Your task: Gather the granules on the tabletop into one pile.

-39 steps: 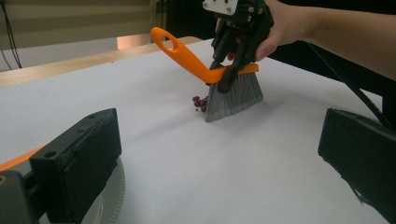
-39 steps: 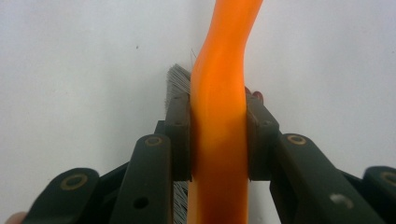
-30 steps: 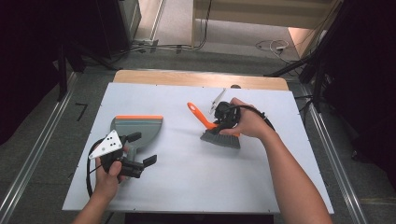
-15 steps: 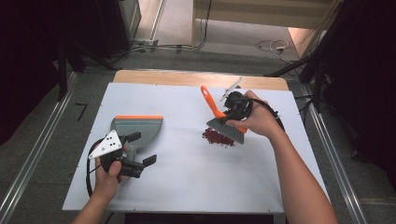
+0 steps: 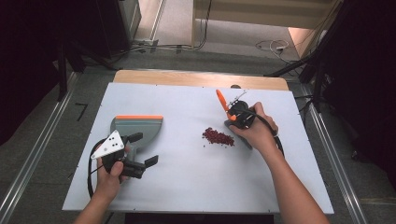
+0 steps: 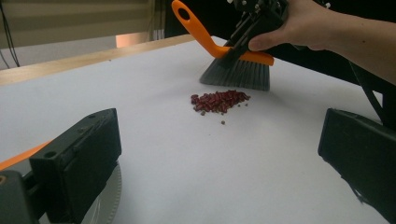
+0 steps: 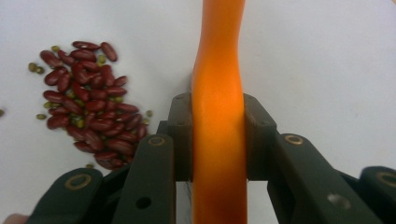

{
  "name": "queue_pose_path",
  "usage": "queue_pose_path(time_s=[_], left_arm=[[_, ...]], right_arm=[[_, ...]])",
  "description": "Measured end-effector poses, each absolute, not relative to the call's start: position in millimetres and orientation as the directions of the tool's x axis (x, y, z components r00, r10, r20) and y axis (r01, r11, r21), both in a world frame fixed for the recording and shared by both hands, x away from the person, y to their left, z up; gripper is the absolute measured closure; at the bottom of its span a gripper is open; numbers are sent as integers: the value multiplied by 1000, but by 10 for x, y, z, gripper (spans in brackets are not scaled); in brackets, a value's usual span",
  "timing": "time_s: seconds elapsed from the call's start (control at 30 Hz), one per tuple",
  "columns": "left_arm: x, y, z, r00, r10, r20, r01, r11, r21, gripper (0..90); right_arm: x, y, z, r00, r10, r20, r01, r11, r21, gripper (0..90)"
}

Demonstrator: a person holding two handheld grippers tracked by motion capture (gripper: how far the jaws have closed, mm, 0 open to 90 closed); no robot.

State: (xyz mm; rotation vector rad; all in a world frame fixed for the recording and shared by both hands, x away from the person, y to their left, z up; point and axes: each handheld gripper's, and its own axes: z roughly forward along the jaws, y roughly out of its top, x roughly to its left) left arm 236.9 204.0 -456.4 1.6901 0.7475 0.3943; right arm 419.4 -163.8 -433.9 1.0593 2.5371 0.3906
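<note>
We risk scattering the beans (image 5: 218,137) if our brush (image 6: 237,74) comes down too hard or sweeps too fast; the small green ones would skip off across the table (image 5: 196,186). The pile lies mid-table, just left of the brush, with the dustpan (image 5: 136,129) well apart at the left, so a long push could smear it. Our right gripper (image 7: 217,140) clamps the brush's orange handle between its pads. Our left gripper (image 6: 219,154) stands wide open, holding nothing, near the dustpan.
</note>
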Motion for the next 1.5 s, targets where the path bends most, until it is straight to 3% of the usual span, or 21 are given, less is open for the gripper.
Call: queue_pose_path(time_s=[0.23,0.43,0.63,0.83,1.0,1.2,1.5], left_arm=[[2366,2041,-4562,738,662,-129,266,-109,958,0],[2365,2055,-4558,736,664,-131,265,-104,959,0],[2374,2045,-4564,738,662,-132,267,-107,958,0],[2361,2047,-4557,738,663,-131,263,-104,959,0],[2368,2057,-4558,737,663,-127,263,-108,959,0],[2360,2068,-4551,736,664,-132,263,-101,959,0],[2362,2060,-4554,737,663,-132,263,-102,959,0]], right_arm=[[4094,-1434,-4326,-690,697,-196,604,703,375,685],[4097,-1457,-4202,-673,701,-238,584,700,411,684],[3914,-1313,-4027,-782,610,-126,505,739,446,684],[3852,-1027,-4139,-869,496,-2,450,790,417,684],[3857,-852,-4235,-887,448,115,455,802,387,684],[4082,-901,-4392,-822,532,204,569,749,339,681],[4316,-1256,-4434,-755,616,225,654,679,335,674]])
